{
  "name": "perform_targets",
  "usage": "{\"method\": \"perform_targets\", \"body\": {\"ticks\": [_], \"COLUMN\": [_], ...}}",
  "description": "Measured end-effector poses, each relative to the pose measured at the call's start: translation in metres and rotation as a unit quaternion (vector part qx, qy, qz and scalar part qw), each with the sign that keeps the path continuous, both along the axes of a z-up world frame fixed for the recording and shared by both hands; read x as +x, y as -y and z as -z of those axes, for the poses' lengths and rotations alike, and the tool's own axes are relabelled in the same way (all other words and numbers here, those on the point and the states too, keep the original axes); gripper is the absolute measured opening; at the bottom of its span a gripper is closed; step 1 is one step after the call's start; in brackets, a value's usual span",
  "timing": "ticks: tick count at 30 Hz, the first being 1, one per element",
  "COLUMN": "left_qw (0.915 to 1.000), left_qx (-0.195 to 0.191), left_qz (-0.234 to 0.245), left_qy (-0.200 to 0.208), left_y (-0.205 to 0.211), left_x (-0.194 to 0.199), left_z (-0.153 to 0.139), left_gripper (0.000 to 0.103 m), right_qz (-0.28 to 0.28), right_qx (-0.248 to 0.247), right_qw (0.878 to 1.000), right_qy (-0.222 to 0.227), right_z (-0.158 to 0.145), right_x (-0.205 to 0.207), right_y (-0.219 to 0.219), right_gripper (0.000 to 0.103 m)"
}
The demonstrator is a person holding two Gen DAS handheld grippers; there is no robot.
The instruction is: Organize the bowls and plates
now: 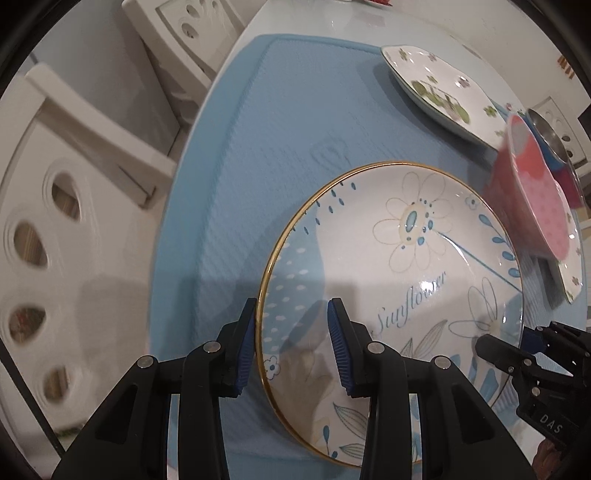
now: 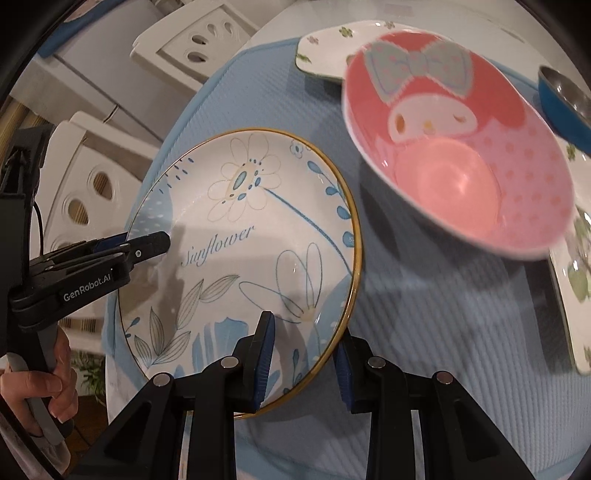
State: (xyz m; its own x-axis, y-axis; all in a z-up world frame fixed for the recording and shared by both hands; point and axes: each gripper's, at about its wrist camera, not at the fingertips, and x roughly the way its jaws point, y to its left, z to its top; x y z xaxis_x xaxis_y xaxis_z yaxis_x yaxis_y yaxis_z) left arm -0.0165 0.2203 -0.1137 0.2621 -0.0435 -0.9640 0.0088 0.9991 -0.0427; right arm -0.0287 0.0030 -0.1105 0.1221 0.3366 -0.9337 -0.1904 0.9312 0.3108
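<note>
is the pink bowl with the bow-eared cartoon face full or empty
Empty. The right wrist view looks straight into the pink cartoon bowl: its glossy pink bottom is bare, showing only light reflections.

Counted: one round sunflower plate (image 2: 258, 236), two square floral plates (image 1: 436, 85) (image 2: 570, 295), one pink bowl (image 2: 458, 155), one blue bowl (image 2: 561, 107), one blue mat (image 1: 288, 122).

White glossy table (image 1: 314, 26) bearing a blue textured mat (image 1: 280, 155). On the mat: a square floral plate (image 1: 432, 85) at the far side; a second floral plate (image 2: 569, 295) at the right edge.
</note>
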Motion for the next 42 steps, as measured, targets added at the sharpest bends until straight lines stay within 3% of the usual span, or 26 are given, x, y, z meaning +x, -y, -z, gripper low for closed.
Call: {"method": "perform_targets", "body": {"ticks": [8,14,27,42], "left_qw": [0.9999,0.9996,0.9985,0.9972], "left_qx": [-0.003,-0.004,0.027,0.048], "left_qz": [-0.009,-0.026,-0.047,-0.058], "left_qy": [-0.007,-0.01,0.001,-0.001], "left_y": [0.017,0.017,0.035,0.041], "left_x": [-0.028,-0.025,-0.041,-0.045], "left_z": [0.0,-0.005,-0.013,-0.02], "left_gripper": [0.034,0.034,0.034,0.034], "right_qz": [-0.005,-0.021,-0.053,-0.078], "right_qx": [-0.003,-0.002,0.02,0.022], "right_qw": [1.0,1.0,0.998,0.997], "right_qy": [-0.01,-0.016,-0.009,-0.015], "right_z": [0.001,-0.001,-0.011,-0.008], "right_x": [-0.009,-0.015,-0.024,-0.018], "right_y": [0.012,0.014,0.034,0.029], "right_gripper": [0.03,0.029,0.029,0.029]}}
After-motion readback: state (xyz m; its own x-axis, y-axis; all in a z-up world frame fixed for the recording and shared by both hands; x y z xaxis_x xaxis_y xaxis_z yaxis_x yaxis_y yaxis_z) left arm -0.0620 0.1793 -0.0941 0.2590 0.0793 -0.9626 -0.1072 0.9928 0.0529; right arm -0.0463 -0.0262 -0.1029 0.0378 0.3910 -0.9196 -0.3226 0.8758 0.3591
